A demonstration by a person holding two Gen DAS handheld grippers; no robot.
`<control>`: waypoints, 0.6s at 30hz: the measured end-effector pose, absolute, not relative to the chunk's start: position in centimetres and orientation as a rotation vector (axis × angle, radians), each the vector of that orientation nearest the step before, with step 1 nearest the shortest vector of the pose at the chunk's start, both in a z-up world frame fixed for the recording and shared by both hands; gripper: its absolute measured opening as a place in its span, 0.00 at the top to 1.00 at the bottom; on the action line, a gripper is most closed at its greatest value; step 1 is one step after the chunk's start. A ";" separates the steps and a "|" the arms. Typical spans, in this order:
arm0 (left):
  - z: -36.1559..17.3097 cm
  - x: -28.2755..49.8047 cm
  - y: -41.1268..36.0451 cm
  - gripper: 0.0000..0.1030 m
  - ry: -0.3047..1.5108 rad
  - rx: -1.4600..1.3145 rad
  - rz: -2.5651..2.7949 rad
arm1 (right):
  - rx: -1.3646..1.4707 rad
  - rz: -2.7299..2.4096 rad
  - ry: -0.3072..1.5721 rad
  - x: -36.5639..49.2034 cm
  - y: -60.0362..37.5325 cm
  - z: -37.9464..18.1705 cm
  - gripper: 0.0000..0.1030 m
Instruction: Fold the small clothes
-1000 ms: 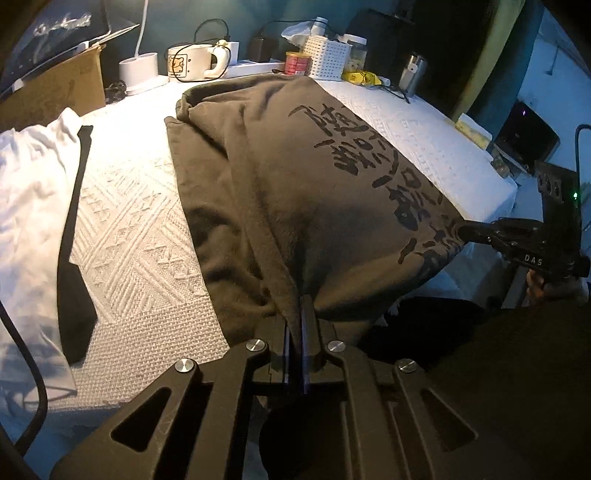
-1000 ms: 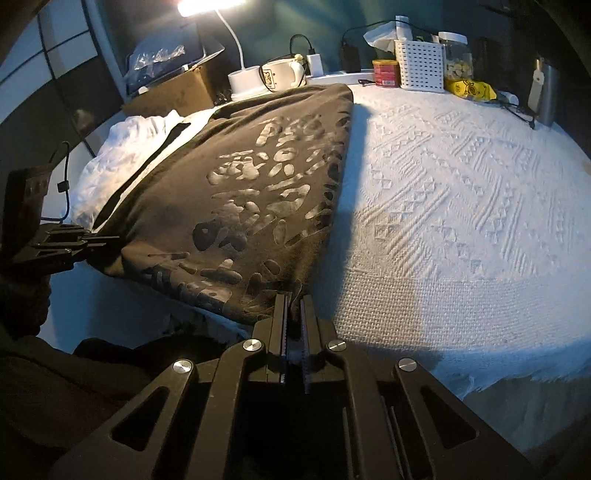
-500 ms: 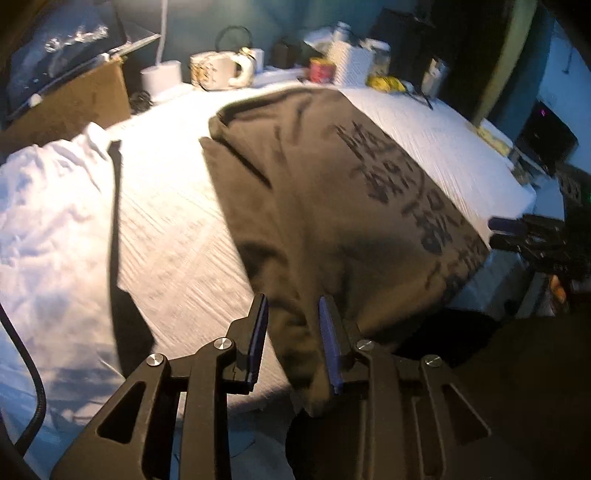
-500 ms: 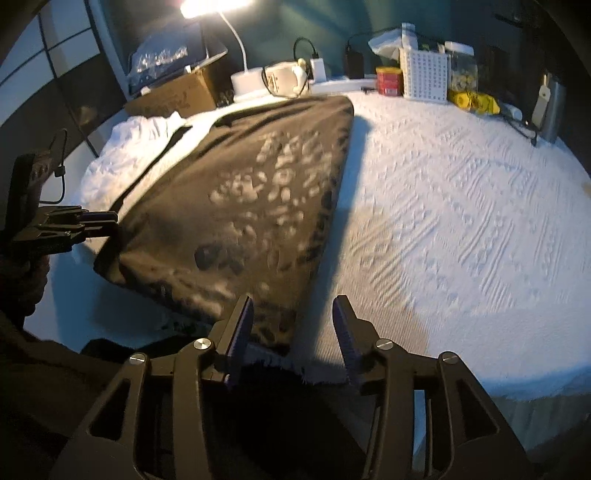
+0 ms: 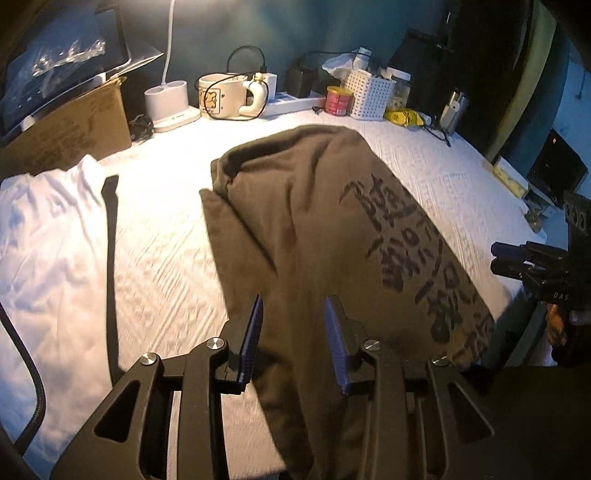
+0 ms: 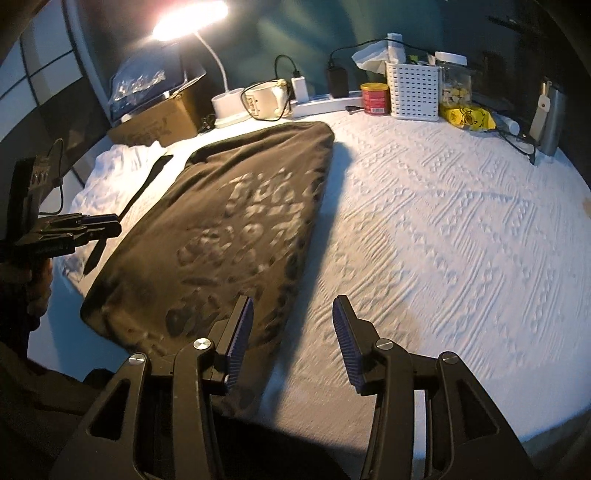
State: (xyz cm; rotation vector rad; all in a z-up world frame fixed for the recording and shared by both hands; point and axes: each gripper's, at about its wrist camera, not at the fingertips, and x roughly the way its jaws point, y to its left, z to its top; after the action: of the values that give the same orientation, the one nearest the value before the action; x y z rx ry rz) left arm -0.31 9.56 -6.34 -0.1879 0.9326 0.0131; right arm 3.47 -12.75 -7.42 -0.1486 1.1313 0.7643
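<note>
Where the white textured bedspread (image 6: 443, 229) runs toward its near edge, the brown sweatshirt (image 5: 325, 236) lies folded lengthwise, a long dark slab with its printed characters facing up. One long side shows a thick rolled fold, and the near end droops over the bed's edge. Smooth on top, a few soft creases near the far end.

The left gripper (image 5: 293, 339) hangs right over that near end, jaws spread wide with nothing between the blue pads (image 5: 253, 332) but air, cloth showing beneath the gap. The right gripper (image 6: 291, 334) is also wide open and empty-handed, poised just off the garment's near corner, one finger over brown fabric, the other over white spread.

Now the views part ways. The left wrist camera takes in a white garment (image 5: 48, 251) with a black strip (image 5: 110, 266) beside the sweatshirt, and it catches the right gripper off at the frame's right side. The right wrist camera sees the lit desk lamp (image 6: 188, 16) blazing overhead, and a broad bare stretch of bedspread to the garment's right. From here the print reads pale and glossy under the light; from the left it reads dark.

Along the far side sit a cardboard box (image 5: 70, 129), a cream mug (image 5: 221, 98), a red tin (image 6: 375, 99), a white slotted basket (image 6: 412, 90) and a yellow packet (image 6: 467, 116).
</note>
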 end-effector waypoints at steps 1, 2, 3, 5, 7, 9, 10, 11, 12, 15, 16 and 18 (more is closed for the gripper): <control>-6.3 0.2 9.7 0.67 0.929 -0.192 0.012 | -0.149 0.760 1.132 3.9 -12.7 -7.5 0.54; -6.2 0.6 9.8 0.67 0.927 -0.195 0.012 | -0.149 0.757 1.133 4.2 -12.7 -7.5 0.54; -6.2 1.1 9.9 0.67 0.926 -0.199 0.013 | -0.149 0.754 1.134 4.7 -12.7 -7.6 0.54; -6.2 2.1 10.2 0.67 0.932 -0.207 0.015 | -0.147 0.749 1.134 5.6 -12.6 -7.7 0.54; -6.3 2.9 10.5 0.67 0.942 -0.216 0.019 | -0.147 0.745 1.134 6.3 -12.5 -7.9 0.54; -6.4 3.7 10.8 0.67 0.950 -0.226 0.022 | -0.147 0.739 1.135 7.1 -12.4 -8.0 0.54; -6.5 4.0 11.0 0.67 0.950 -0.231 0.022 | -0.147 0.735 1.135 7.5 -12.4 -8.0 0.54; -6.5 4.4 11.2 0.67 0.949 -0.237 0.022 | -0.148 0.732 1.136 8.0 -12.3 -8.1 0.54; -6.5 4.8 11.4 0.67 0.948 -0.243 0.026 | -0.150 0.730 1.137 8.6 -12.2 -8.2 0.54; -6.8 5.7 12.2 0.67 0.945 -0.266 0.034 | -0.156 0.724 1.142 9.8 -11.9 -8.5 0.54; -6.8 5.9 12.5 0.67 0.945 -0.273 0.040 | -0.155 0.720 1.144 10.4 -11.7 -8.6 0.54; -7.2 6.7 13.4 0.67 0.946 -0.286 0.066 | -0.156 0.714 1.145 11.3 -11.4 -8.8 0.54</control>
State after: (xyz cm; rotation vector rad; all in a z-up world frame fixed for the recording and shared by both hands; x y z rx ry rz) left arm 6.71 13.36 -7.19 -0.2855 0.9463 0.0665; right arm 11.34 -11.38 -8.77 -0.1558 1.1449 0.7139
